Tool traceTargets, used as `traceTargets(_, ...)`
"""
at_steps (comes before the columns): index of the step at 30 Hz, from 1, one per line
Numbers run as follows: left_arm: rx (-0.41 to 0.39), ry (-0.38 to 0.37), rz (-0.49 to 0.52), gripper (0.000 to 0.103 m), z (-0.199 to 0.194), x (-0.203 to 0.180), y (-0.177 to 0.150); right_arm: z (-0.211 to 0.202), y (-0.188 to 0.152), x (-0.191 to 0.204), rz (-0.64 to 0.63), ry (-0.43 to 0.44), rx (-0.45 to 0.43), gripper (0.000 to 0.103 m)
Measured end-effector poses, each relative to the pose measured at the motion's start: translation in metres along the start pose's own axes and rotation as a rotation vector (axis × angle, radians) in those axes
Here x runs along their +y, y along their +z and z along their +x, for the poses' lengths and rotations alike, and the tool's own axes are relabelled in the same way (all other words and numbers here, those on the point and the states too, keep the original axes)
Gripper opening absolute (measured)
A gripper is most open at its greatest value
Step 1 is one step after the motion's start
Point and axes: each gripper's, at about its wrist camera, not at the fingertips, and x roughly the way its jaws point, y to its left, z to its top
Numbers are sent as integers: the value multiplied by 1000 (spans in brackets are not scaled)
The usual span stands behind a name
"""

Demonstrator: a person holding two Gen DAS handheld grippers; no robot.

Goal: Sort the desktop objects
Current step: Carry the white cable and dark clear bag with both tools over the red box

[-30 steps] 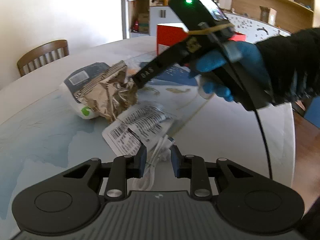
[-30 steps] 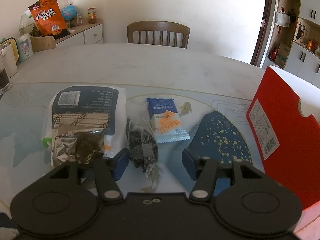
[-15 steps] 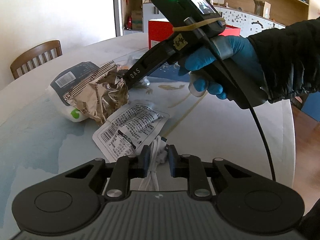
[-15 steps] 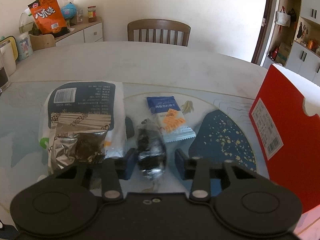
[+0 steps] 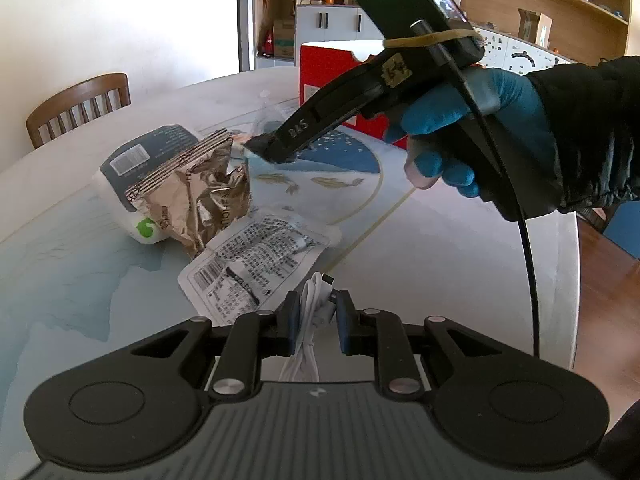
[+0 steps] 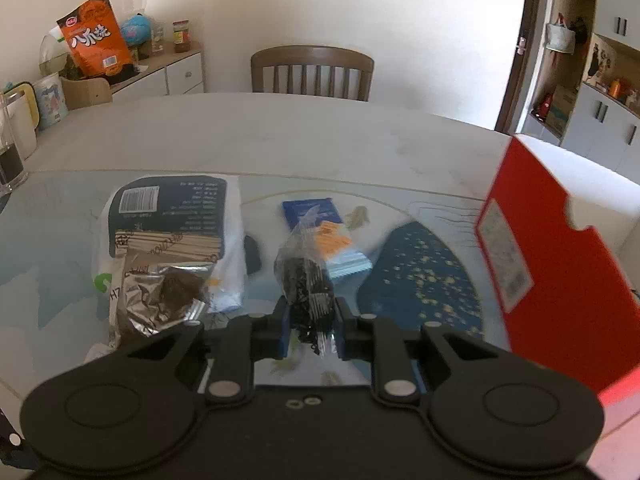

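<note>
My left gripper (image 5: 318,326) is shut on a coiled white cable (image 5: 310,300) that lies at the near edge of the table (image 5: 460,248). Just beyond it lie a flat white packet with a barcode (image 5: 256,256) and a crumpled foil bag (image 5: 200,192). My right gripper (image 6: 311,330) has its jaws closing, pads pressing on a clear bag of dark pieces (image 6: 306,276) that stands tilted up between them. In the left wrist view a blue-gloved hand (image 5: 460,108) holds that right gripper (image 5: 268,148) low over the table's middle.
A white and dark blue bag (image 6: 172,204) lies under the foil bag (image 6: 160,292). A blue snack packet (image 6: 316,212) lies behind the clear bag. A red box (image 6: 552,264) stands at the right. A wooden chair (image 6: 312,68) faces the far table edge.
The right jaws came together from wide apart onto the clear bag, and its top now tilts up. The left jaws narrowed onto the white cable.
</note>
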Motion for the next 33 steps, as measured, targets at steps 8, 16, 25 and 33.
traceTargets(8, -12, 12, -7, 18, -7, -10, 13, -31, -4, -19, 41, 12, 2, 20)
traceTargets(16, -32, 34, -13, 18, -17, -18, 36, -58, -2, -32, 63, 18, -19, 20)
traceTargets(25, -61, 69, -62, 18, -34, -21, 68, -93, 3, -45, 101, 29, -29, 20)
traceTargets(33, -80, 97, -92, 18, -45, -25, 97, -130, 11, -53, 109, 37, -66, 20)
